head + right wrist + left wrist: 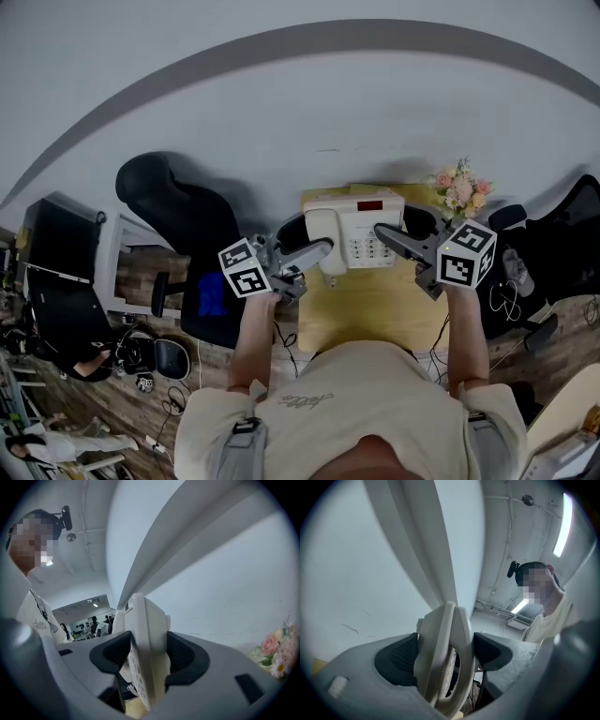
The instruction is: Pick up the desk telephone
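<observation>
Grip from both sides on cream plastic desk telephone (361, 230), handset on its left, keypad on its right. Left gripper (322, 251) clamped on handset side, dark ribbed pads (401, 656) pressed against cream shell, nothing else between them. Right gripper (386, 232) clamped likewise on keypad side, thin edge of base pinched tight. Telephone directly over small pale wooden table (375, 309), close to light grey wall (281, 112); contact with tabletop impossible to tell. Bunch of pink and white flowers (461, 187) at table's far right corner, near telephone. Black office chair (178, 211) left of table, apart from it. Square-marker cubes on both grippers turned up toward head camera.
</observation>
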The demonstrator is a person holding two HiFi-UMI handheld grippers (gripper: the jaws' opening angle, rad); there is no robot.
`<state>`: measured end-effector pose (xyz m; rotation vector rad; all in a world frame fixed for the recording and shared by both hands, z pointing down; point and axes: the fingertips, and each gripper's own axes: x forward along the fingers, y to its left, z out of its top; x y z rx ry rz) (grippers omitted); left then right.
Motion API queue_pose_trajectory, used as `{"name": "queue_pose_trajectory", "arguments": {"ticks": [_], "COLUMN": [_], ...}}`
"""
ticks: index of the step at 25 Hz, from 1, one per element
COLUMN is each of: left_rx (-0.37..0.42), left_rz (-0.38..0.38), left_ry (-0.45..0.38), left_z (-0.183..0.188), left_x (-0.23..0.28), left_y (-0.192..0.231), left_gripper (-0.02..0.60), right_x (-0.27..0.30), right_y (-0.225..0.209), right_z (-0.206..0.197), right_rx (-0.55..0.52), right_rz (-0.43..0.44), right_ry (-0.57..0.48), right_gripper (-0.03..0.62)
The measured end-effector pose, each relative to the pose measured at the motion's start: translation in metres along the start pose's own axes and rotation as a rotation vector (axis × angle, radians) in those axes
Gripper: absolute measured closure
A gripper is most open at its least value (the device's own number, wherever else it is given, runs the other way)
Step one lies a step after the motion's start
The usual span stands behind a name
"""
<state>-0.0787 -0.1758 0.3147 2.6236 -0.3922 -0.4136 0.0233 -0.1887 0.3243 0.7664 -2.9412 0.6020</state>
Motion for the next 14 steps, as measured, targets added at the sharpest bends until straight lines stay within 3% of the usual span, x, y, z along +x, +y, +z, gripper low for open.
{"name": "queue_pose_trajectory", "arguments": {"ticks": [14], "left_rx": [-0.020], "left_rz": [0.005], "left_ry": [-0.004], "left_z": [-0.0042], "left_x": [0.0001], "left_y": [0.0043], "left_gripper": [0.216], "right_x": [0.0001], "right_y": [-0.0038], "right_z": [-0.0053], "right_rx": [0.016], "right_rz": [-0.007], "right_ry": [0.003], "right_gripper": [0.362]}}
